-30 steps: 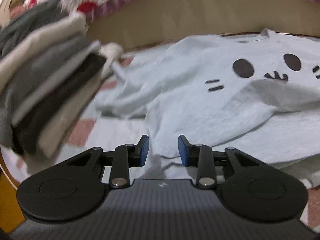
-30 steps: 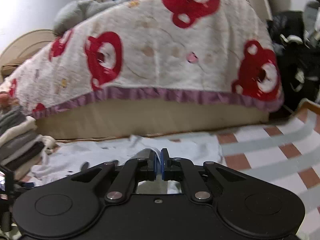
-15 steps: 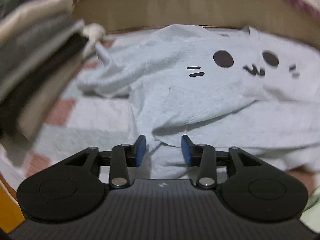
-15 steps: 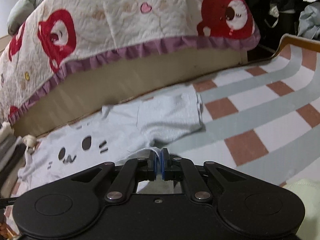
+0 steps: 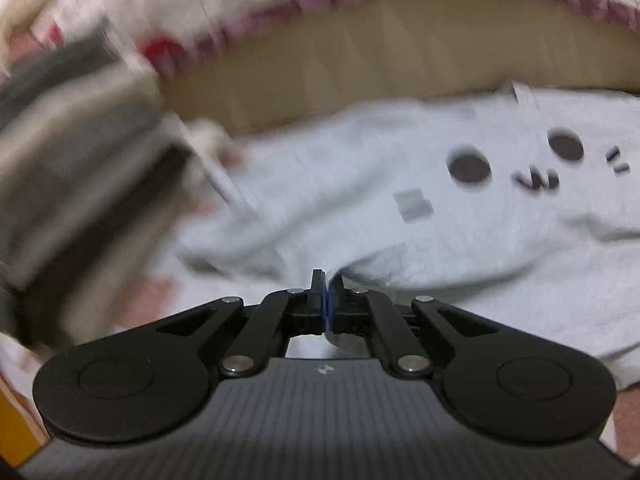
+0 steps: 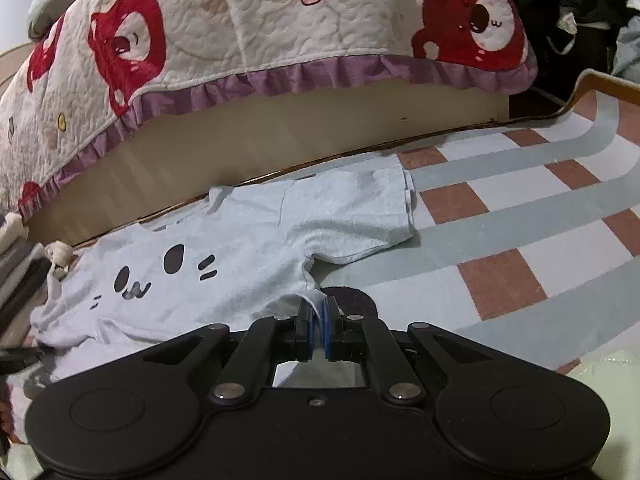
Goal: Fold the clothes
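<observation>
The shirt (image 6: 240, 248), pale blue with a cat face printed on its chest, lay spread flat on the checked sheet (image 6: 520, 216), its collar toward the far edge of the sheet where the beige board (image 6: 280, 136) rose. One short sleeve stretched out toward the sheet's right side. The shirt's near hem ran to both pairs of jaws. The right gripper (image 6: 318, 320) was clamped on a fold of that hem at the shirt's right side, white cloth showing between the blue pads. The left gripper (image 5: 326, 296) had just closed; its jaws stood together on the hem at the shirt's left part, cloth bunching up right at the tips, though blur hid how much fabric was caught. A stack (image 5: 80, 160) of folded grey, cream and dark clothes stood at the sheet's left edge, just beside the shirt's left sleeve. Above the board hung a quilt (image 6: 240, 32) with red bears and a purple frill.
</observation>
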### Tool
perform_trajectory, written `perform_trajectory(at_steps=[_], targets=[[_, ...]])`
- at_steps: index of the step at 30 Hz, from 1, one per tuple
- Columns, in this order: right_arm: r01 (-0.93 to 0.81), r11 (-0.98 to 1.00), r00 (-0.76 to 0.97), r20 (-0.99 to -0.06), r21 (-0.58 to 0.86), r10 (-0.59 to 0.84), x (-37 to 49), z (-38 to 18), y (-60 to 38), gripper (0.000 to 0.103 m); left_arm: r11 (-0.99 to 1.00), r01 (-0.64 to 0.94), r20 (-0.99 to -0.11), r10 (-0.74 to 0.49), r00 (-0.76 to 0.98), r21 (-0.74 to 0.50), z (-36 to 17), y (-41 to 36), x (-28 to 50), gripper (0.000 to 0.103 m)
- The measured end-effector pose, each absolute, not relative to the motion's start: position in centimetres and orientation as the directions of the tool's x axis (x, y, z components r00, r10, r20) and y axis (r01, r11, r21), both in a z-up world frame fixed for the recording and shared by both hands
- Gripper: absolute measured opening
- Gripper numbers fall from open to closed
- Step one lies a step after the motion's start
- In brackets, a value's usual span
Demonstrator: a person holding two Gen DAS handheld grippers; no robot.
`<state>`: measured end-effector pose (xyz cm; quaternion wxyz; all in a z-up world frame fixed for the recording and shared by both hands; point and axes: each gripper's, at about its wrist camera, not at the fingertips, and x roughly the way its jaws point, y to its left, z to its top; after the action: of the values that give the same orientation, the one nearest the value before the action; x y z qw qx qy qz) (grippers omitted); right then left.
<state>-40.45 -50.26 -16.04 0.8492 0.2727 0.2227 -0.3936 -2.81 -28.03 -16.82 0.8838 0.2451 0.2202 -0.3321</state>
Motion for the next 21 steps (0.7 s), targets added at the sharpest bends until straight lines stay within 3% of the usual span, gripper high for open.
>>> perform_trajectory(at_steps=[2, 8, 13, 15, 17, 18, 21], targets=[[0.797, 0.545, 0.574, -0.610, 0.261, -0.547, -40.1, -16.2, -50.2, 0.007, 0.703, 0.669, -0.487, -0.509, 0.710, 0.241, -14.3, -26.4, -3.8, 0.001], [0.838, 0.507, 0.476, -0.724, 0.201, -0.499, -39.2, -18.3, -51.1, 0.009, 0.743, 0.646, -0.533, -0.482, 0.696, 0.172, -14.1, -25.1, -3.0, 0.001], [0.849, 0.464, 0.476, -0.744, 0.251, -0.469, -39.7, -19.3, -51.6, 0.012, 0.749, 0.635, -0.558, -0.450, 0.697, 0.190, -15.1, -25.5, -2.7, 0.001], [0.846, 0.458, 0.490, -0.738, 0.273, -0.464, -39.8, -19.4, -51.7, 0.017, 0.755, 0.630, -0.560, -0.446, 0.698, 0.184, -15.2, -25.6, -2.6, 0.002], [0.841, 0.453, 0.505, -0.732, 0.296, -0.457, -39.9, -19.6, -51.8, 0.042, 0.773, 0.614, -0.566, -0.437, 0.699, 0.162, -15.2, -25.4, -2.2, 0.006], [0.840, 0.449, 0.508, -0.730, 0.305, -0.456, -39.9, -19.8, -51.9, 0.049, 0.774, 0.615, -0.568, -0.441, 0.695, 0.151, -15.2, -25.4, -2.2, 0.006], [0.851, 0.405, 0.504, -0.736, 0.335, -0.451, -40.1, -20.6, -52.6, 0.053, 0.768, 0.618, -0.554, -0.444, 0.704, 0.169, -15.3, -25.4, -2.5, 0.004]])
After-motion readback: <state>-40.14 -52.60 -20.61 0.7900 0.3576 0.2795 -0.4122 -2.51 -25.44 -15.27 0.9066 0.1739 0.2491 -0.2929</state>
